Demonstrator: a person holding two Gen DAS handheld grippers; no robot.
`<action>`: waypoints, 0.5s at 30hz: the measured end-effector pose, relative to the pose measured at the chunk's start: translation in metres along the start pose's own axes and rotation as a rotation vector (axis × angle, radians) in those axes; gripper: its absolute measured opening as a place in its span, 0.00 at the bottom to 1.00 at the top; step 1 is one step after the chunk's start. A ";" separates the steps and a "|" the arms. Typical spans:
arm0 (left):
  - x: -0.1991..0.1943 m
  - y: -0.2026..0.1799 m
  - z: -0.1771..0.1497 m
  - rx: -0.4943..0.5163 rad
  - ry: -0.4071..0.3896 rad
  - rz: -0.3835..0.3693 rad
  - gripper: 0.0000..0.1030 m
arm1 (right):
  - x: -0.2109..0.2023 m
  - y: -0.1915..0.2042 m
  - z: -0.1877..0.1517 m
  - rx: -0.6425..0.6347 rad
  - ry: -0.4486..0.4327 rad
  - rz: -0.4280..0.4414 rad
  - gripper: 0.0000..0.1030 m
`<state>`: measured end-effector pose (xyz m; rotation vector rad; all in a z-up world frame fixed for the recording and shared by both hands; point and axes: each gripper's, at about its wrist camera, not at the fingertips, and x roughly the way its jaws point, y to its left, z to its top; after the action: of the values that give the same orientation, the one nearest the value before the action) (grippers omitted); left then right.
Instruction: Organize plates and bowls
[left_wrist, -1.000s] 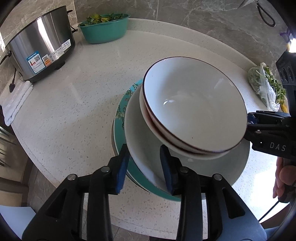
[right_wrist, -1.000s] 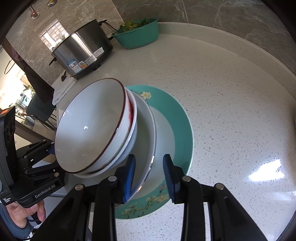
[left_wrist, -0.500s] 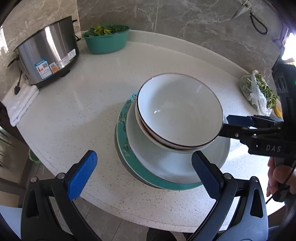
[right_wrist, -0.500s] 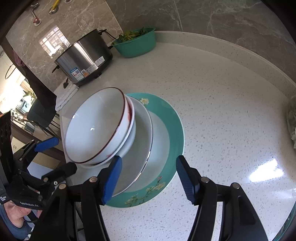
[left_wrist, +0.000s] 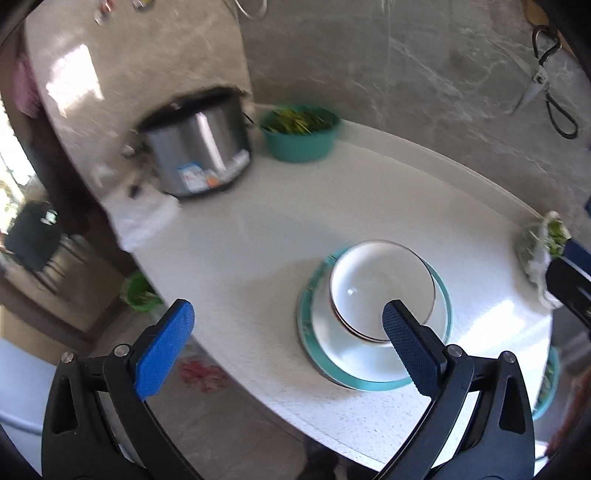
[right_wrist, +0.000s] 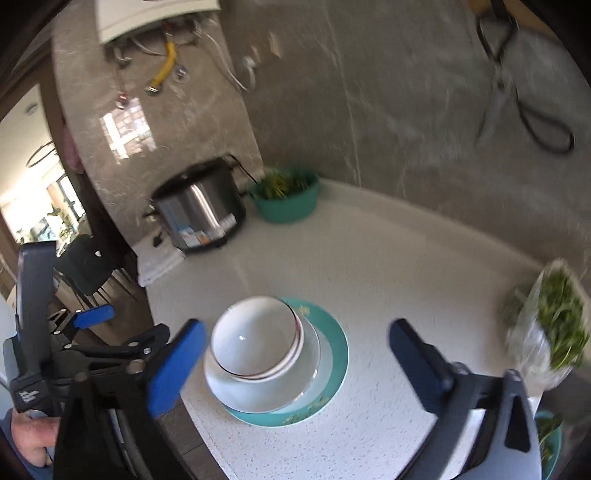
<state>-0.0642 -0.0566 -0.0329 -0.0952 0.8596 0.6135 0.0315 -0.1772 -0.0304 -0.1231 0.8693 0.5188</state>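
Stack on the counter (right_wrist: 388, 258), near its front edge: two nested white bowls (right_wrist: 255, 338) on a white plate (right_wrist: 306, 384), which sits on a teal plate (right_wrist: 336, 354). Left gripper (left_wrist: 284, 339) fingers spread wide, nothing between them, clear above the stack. Right gripper (right_wrist: 295, 354) jaws opening, already wide, touching no dish. Steel pot (right_wrist: 201, 212) and teal basin of greens (right_wrist: 286, 201) at the counter's far edge by the wall.
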 end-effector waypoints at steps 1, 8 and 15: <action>-0.006 -0.002 0.001 0.000 -0.003 0.002 1.00 | -0.007 0.004 0.003 -0.029 -0.004 -0.001 1.00; -0.038 -0.025 0.000 -0.049 0.051 -0.061 1.00 | -0.028 0.007 0.008 -0.038 0.115 -0.016 1.00; -0.067 -0.049 -0.006 -0.038 0.032 -0.062 1.00 | -0.067 -0.004 0.012 -0.034 0.092 -0.062 1.00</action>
<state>-0.0748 -0.1307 0.0044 -0.1655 0.8732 0.5719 0.0061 -0.2029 0.0276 -0.2055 0.9432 0.4731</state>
